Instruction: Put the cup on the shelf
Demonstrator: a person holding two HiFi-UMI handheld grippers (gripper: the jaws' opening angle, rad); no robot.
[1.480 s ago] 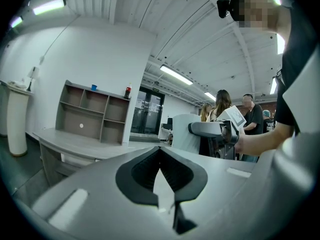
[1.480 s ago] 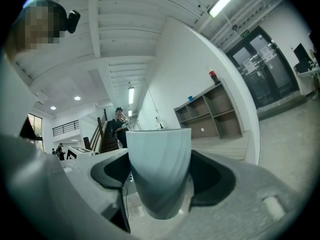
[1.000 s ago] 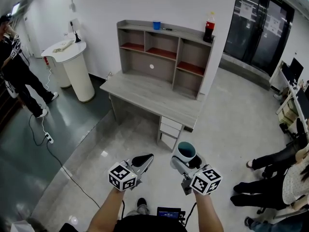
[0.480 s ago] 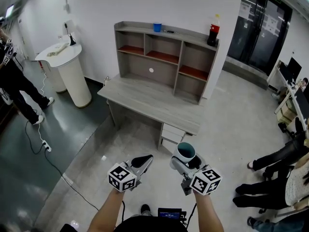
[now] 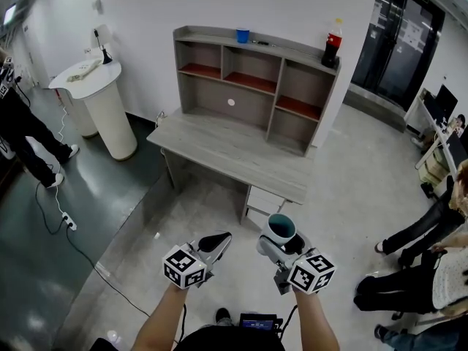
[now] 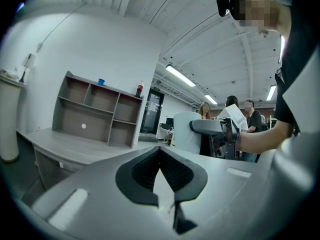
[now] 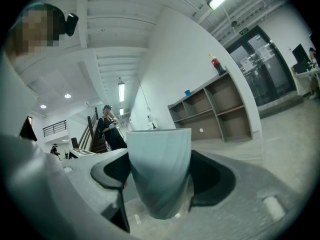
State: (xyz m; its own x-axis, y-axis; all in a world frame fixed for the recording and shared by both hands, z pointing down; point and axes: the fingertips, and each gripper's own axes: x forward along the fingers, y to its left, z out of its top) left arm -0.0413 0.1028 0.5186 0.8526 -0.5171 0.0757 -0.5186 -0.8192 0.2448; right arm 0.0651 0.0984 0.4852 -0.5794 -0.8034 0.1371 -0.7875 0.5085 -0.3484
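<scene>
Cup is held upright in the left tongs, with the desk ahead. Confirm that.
Not quite: the cup is held upright in the right tongs, not the left. The right gripper view shows those jaws pressed on the cup's sides. The left tongs are shut with nothing between them. The desk is indeed ahead.

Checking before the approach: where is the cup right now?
The cup sits upright between the right gripper's fingers, low centre-right in the head view, over the floor short of the desk.
</scene>
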